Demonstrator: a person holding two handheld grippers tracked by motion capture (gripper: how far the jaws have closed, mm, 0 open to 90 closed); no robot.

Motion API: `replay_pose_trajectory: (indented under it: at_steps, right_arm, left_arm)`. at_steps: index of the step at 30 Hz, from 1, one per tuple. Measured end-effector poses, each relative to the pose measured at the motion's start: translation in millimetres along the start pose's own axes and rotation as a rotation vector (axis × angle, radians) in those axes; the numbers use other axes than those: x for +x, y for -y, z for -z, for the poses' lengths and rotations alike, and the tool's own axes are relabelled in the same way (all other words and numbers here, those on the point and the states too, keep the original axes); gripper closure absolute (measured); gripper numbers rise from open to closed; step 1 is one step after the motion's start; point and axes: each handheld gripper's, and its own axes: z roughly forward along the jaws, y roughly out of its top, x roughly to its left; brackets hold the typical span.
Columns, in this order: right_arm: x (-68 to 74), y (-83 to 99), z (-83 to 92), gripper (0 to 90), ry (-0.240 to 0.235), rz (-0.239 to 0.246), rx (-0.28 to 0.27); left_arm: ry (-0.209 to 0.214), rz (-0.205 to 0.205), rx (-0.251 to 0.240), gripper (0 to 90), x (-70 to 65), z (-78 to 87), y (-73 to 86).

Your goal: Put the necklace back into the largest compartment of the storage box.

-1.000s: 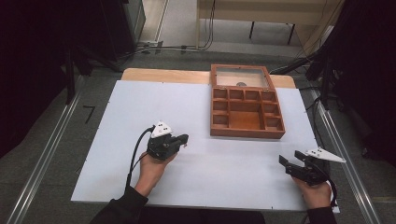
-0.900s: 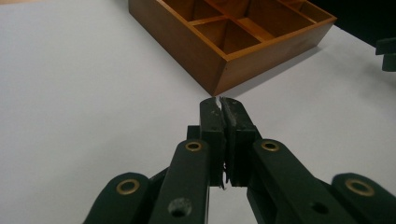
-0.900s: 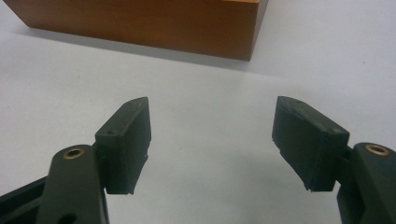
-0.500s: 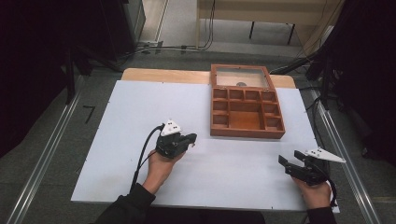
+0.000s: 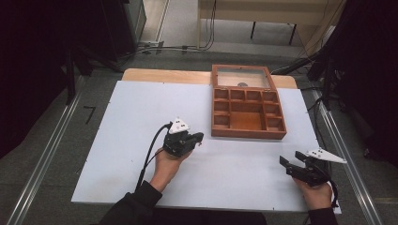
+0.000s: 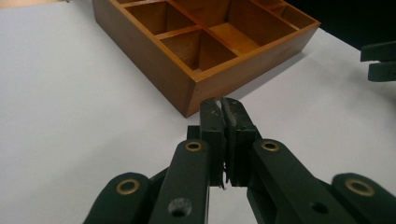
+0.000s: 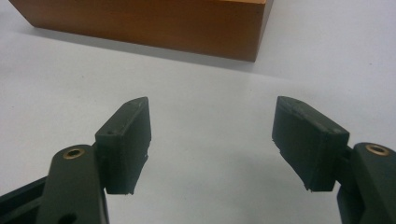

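A wooden compartment box (image 5: 247, 115) lies on the white table top (image 5: 117, 122), its glass lid (image 5: 242, 78) laid open at the far side. Several compartments show bare wood. My left gripper (image 5: 201, 137) is shut just short of the box's near left corner (image 6: 191, 93). In the left gripper view its jaws (image 6: 223, 103) are pressed together, and I see nothing between them. My right gripper (image 5: 288, 158) rests open near the table's front right, apart from the box. Its jaws (image 7: 212, 116) stand wide over bare table, facing the box's front wall (image 7: 154, 23).
The table's front edge lies close under both hands. A black cable (image 5: 148, 157) trails from the left gripper toward the person's sleeve. Metal rails (image 5: 42, 159) run along the floor on both sides. The right gripper (image 6: 379, 60) shows far off in the left gripper view.
The left hand has slid to the right, toward the box's near left corner, with its jaws still shut. The right hand has stayed in place.
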Motion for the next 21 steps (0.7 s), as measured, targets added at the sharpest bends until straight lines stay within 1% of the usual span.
replay_pose_trajectory:
  at_steps: [9, 21]
  right_arm:
    - [0.5, 0.0, -1.2, 26.8, -0.004, 0.001, 0.006]
    - [1.2, 0.0, -2.3, 26.8, -0.008, 0.005, 0.01]
  left_arm:
    - [0.016, 0.0, -0.006, 88.7, -6.6, -10.7, -6.4]
    - [0.012, 0.003, -0.002, 88.7, -7.6, -20.6, -11.7]
